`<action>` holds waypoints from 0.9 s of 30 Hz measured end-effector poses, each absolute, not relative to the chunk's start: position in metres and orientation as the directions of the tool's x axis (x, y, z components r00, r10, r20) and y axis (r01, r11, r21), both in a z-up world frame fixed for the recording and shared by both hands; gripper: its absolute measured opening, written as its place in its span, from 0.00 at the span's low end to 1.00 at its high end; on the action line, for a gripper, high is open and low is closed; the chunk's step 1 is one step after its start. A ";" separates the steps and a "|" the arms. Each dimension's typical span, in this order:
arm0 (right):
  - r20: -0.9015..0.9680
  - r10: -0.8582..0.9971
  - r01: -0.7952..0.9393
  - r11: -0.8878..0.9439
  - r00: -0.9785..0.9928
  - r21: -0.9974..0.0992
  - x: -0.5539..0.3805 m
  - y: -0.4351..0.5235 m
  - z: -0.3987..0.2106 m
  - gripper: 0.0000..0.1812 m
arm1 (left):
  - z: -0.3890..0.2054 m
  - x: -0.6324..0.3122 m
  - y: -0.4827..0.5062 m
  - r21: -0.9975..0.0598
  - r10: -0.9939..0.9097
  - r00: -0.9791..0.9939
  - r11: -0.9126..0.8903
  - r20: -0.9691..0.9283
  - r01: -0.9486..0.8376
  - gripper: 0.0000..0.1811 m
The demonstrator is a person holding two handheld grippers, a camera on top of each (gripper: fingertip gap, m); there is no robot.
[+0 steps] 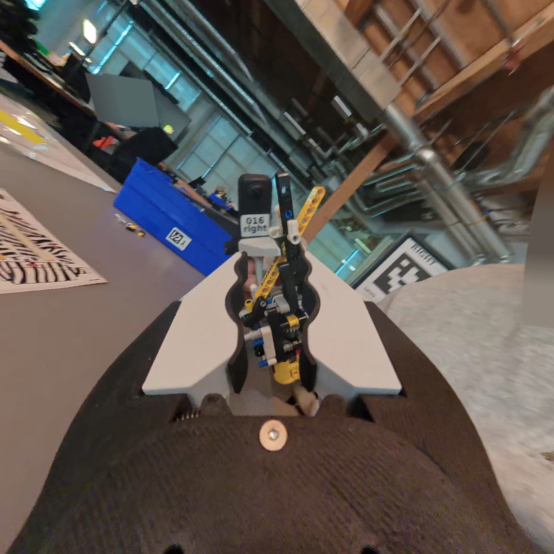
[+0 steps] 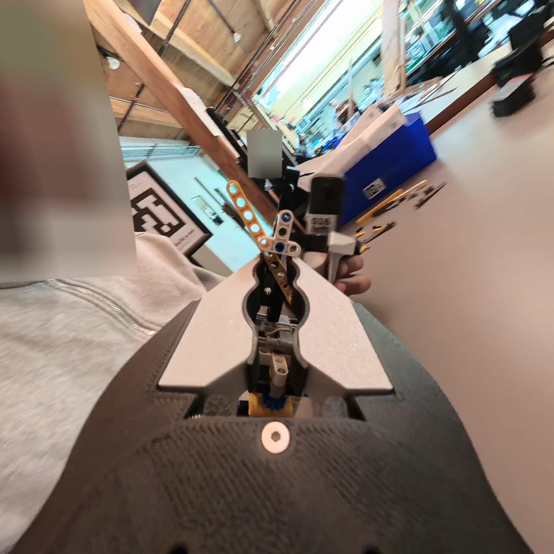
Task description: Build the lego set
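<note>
A black, yellow and grey lego model is clamped between my left gripper's white fingers and held above the table. A black beam and a yellow holed beam stick out past the fingertips. My right gripper faces the left one and is shut on the same model. The yellow beam and a white T-shaped piece rise beyond its tips. Each view shows the other gripper's black camera just behind the model. A hand holds the left gripper.
A blue bin stands on the grey table. Loose lego pieces lie beside it. A printed sheet lies at the left. A grey sleeve and a framed black-and-white marker board are close by.
</note>
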State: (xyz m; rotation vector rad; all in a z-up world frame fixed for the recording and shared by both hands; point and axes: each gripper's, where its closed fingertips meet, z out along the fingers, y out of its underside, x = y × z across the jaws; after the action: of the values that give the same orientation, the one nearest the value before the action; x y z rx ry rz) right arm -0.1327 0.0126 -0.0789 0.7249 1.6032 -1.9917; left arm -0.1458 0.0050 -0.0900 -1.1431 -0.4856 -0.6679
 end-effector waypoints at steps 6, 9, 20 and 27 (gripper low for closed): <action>-0.584 0.132 0.565 -0.158 -0.801 -0.810 -0.144 0.014 -0.093 0.06 | -0.090 -0.148 0.010 -0.586 -0.256 0.656 0.300 0.710 0.752 0.18; -0.545 0.172 0.538 -0.090 -0.821 -0.838 -0.141 0.010 -0.098 0.06 | -0.087 -0.158 0.000 -0.466 -0.340 0.563 0.329 0.753 0.822 0.18; -0.508 0.174 0.511 -0.030 -0.843 -0.859 -0.134 0.000 -0.104 0.07 | -0.086 -0.150 0.003 -0.527 -0.321 0.606 0.305 0.728 0.793 0.07; -0.507 0.157 0.509 -0.030 -0.847 -0.860 -0.131 0.000 -0.103 0.06 | -0.084 -0.146 0.003 -0.524 -0.353 0.597 0.286 0.721 0.802 0.08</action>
State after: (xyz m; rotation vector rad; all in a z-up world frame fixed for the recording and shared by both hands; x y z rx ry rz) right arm -0.1313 -0.0002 -0.1027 0.7076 1.9866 -1.9611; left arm -0.1457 0.0034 -0.0840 -1.0064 -0.5270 -0.8213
